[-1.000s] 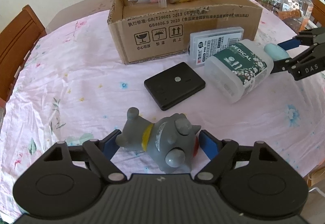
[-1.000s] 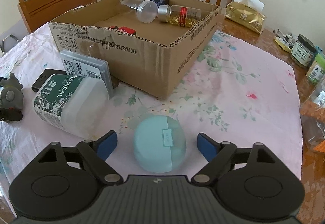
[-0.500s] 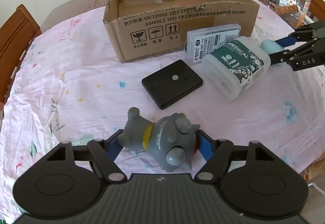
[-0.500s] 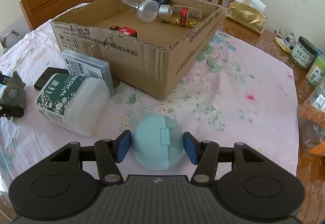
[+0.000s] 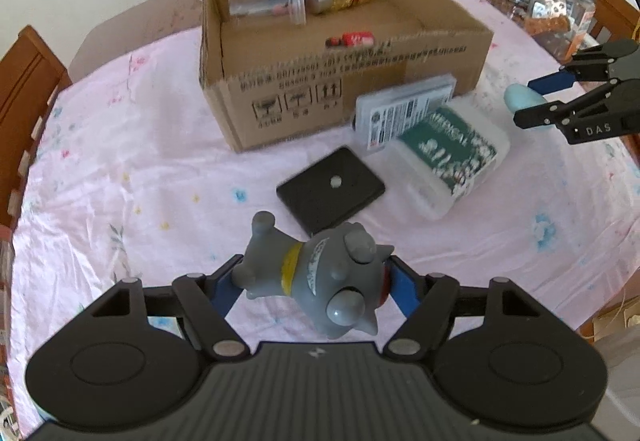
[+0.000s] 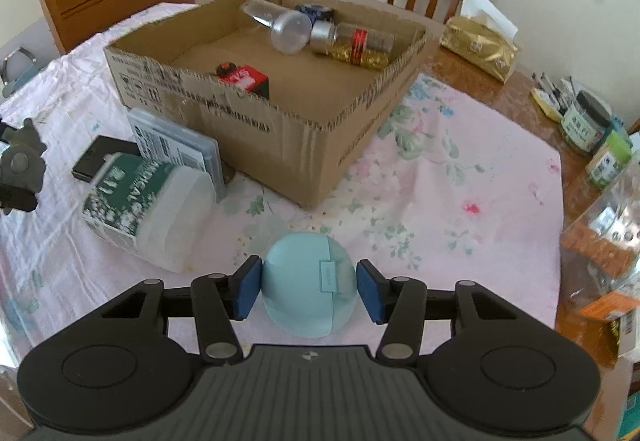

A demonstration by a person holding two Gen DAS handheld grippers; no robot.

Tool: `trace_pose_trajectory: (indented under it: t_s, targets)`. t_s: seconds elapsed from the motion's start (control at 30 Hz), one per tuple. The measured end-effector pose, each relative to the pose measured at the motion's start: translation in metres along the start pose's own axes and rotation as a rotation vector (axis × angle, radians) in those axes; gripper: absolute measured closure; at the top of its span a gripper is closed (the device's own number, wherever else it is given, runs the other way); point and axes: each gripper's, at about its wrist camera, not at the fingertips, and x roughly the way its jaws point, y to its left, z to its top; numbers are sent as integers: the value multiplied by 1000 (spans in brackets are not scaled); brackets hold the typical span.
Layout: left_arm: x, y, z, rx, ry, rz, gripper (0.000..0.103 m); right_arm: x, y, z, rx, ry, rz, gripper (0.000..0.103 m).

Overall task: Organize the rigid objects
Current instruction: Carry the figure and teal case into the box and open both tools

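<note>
Both sets of fingers had closed in since a second earlier: the right fingers (image 6: 309, 291), wide apart then, were now clamped on the pale blue round case (image 6: 308, 285), and the left fingers (image 5: 316, 287) had tightened on the grey toy figure (image 5: 316, 277) and lifted it, the tabletop (image 5: 120, 177) dropping away beneath.

The toy lay crosswise between the left pads, its long axis running from the left pad across to the right one, body and yellow collar towards the left, big head and red patch against the right pad. It looked clear of the cloth, though the contact underneath was hidden.

The blue case sat squarely between the right pads, one pad on each flank, its small tab facing up. Whether it had left the cloth I could not tell.

Everything turned on the cardboard box (image 6: 280, 129). It lay straight ahead of both pairs of fingers and beyond them, open side up. From the left fingers a black flat case (image 5: 330, 189) lay between toy and box; from the right fingers the box's near corner stood ahead and slightly left, with the white tub with the green label (image 6: 140, 209) off to the left. The right hand looked nearer the box, by my reckoning, so its carry should be shorter; each load had to rise over the wall first.
</note>
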Motion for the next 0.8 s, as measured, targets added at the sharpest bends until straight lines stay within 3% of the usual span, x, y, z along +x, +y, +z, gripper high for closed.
trace_pose_trajectory:
  t_s: [0.23, 0.43, 0.6, 0.8]
  targets:
    - [-21, 1, 25, 28, -66, -4, 29, -34, -5, 29, -43, -64, 3, 46]
    - [-37, 5, 50, 48, -149, -1, 29, -51, -11, 75, -76, -159, 38, 46]
    - [-41, 11, 71, 51, -199, 23, 29, -28, -15, 115, -76, -189, 57, 46]
    - [-36, 20, 91, 39, -225, 61, 29, 20, -20, 147, -67, -144, 63, 46]
